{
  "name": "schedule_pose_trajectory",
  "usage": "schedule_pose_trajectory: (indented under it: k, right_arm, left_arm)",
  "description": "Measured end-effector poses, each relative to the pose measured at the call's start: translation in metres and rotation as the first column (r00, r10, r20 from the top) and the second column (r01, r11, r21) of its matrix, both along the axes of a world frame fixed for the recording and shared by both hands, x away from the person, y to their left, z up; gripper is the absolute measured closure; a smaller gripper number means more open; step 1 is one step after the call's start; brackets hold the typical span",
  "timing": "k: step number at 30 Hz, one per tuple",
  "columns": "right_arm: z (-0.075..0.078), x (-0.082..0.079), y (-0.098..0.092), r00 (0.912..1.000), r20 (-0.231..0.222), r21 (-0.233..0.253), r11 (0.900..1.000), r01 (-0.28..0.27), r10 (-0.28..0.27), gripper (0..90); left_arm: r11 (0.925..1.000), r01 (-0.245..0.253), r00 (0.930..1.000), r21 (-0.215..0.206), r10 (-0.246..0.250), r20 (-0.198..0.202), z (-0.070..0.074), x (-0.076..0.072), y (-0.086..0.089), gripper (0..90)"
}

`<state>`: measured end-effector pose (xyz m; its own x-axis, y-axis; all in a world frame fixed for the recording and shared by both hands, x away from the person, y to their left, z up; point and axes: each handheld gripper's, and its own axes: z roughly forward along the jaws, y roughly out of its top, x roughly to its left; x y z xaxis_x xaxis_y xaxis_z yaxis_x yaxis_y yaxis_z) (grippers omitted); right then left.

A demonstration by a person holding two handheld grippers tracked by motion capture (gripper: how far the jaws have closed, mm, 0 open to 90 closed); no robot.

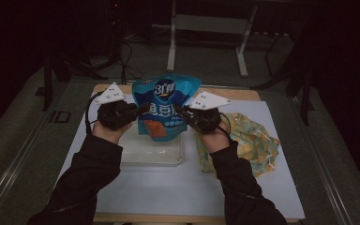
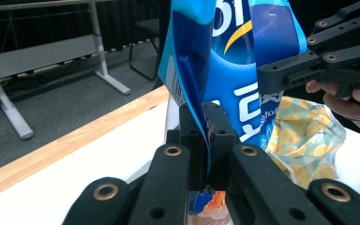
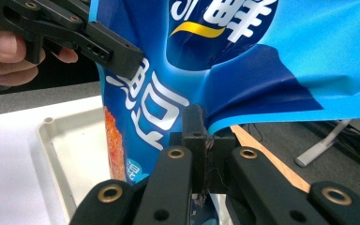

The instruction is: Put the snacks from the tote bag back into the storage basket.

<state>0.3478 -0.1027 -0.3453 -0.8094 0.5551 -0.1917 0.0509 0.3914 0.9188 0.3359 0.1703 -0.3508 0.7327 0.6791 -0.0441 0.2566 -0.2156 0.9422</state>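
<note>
Snack bag [image 1: 165,105] held upright above the clear tray [image 1: 176,157], left gripper [image 1: 138,110] clamped on its left edge, right gripper [image 1: 180,111] clamped on its right edge, yellow patterned cloth [image 1: 251,140] lying right of the tray, white table mat [image 1: 178,187] beneath.

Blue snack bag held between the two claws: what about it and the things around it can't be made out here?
- Blue snack bag: its lower part is cut off by the bottom edge in both gripper views, behind the jaws; its print is too small in the dim high view.
- Clear tray: contents unreadable, high view too dark.
- Yellow patterned bag: partly hidden by the right claw and forearm.
</note>
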Motion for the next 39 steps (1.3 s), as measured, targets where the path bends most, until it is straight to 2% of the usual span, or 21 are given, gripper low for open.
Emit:
schedule_pose_trajectory:
  k: [6, 18, 39]
  right_arm:
    - [-0.009, -0.002, 0.008, 1.0000, -0.006, 0.009, 1.000, -0.007, 0.007, 89.5]
    - [-0.038, -0.005, 0.018, 0.9990, -0.045, -0.012, 1.000, -0.010, 0.009, 89.5]
    - [-0.079, -0.005, 0.015, 0.9957, -0.093, -0.019, 1.000, -0.003, 0.001, 89.5]
  left_arm:
    - [1.0000, -0.006, 0.9999, -0.006, 0.006, -0.009, -0.009, -0.004, 0.008, 89.3]
    - [0.9998, -0.009, 0.9983, -0.020, 0.008, -0.059, -0.041, -0.005, 0.016, 89.3]
    - [0.9995, 0.006, 0.9942, -0.030, -0.009, -0.107, -0.082, -0.002, 0.015, 89.2]
